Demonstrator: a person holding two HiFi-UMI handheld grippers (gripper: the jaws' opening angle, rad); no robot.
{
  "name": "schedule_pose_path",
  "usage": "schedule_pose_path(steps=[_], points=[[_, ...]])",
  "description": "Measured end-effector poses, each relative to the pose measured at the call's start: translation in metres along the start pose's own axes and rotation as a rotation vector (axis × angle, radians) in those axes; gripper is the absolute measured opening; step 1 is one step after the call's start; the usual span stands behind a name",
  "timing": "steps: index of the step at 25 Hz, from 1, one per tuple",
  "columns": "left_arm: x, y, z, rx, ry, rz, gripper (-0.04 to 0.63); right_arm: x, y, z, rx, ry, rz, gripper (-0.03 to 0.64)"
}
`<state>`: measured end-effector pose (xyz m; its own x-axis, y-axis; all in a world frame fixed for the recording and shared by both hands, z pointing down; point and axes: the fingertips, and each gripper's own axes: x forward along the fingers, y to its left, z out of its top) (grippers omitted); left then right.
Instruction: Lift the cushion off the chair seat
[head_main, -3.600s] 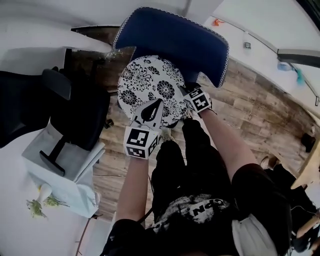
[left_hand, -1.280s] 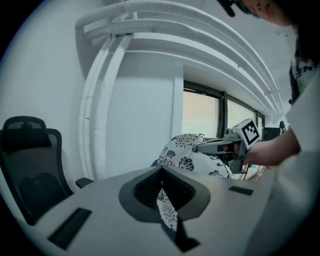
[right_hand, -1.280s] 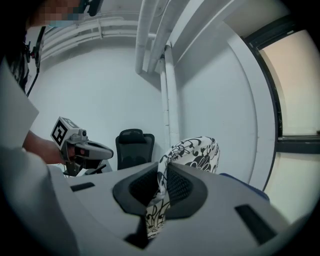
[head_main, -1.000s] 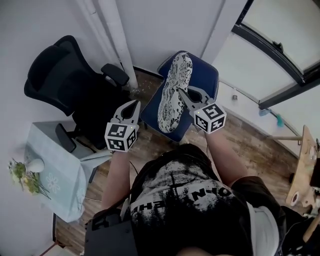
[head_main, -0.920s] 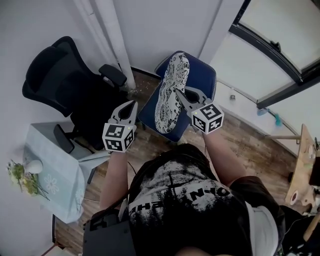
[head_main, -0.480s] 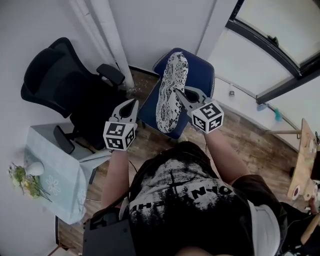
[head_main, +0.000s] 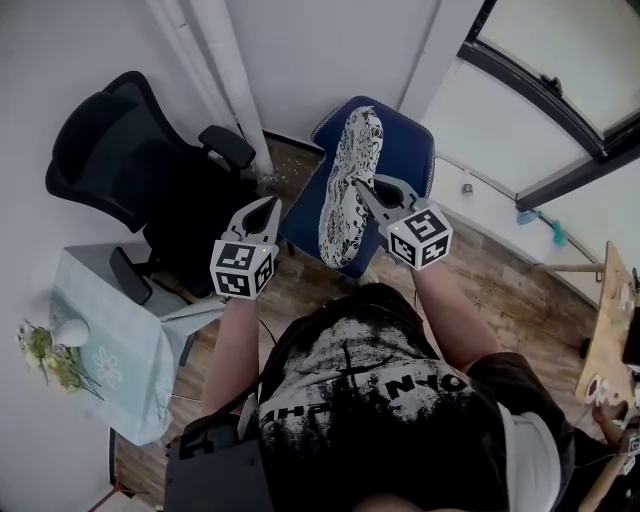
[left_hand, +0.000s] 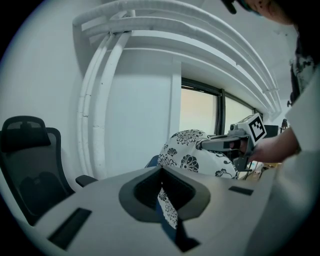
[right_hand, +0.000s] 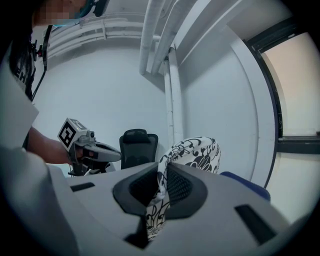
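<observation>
Wood floor (head_main: 490, 270) corner: right gripper (head_main: 360, 185) is clamping the cushion (head_main: 342, 205) rim, so it's hanging edge-up, apparently off the chair (head_main: 402, 150); left gripper (head_main: 271, 205) is idling closed, empty.

I'm seeing cushion (head_main: 348, 185) white with black floral print, chair (head_main: 402, 150) navy blue with white edge trim, office chair (head_main: 110, 150) black, floor (head_main: 500, 262) showing brown wood grain.
</observation>
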<state>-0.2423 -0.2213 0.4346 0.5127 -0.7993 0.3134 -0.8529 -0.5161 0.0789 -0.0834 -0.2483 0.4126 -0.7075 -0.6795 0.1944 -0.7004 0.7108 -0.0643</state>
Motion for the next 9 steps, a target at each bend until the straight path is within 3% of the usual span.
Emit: schedule_pose_path(steps=[9], points=[[-0.0018,-0.0026,-0.0017,0.013,0.009,-0.012,0.014,-0.0023,-0.0014,-0.0067,0.052,0.004,-0.005,0.032]])
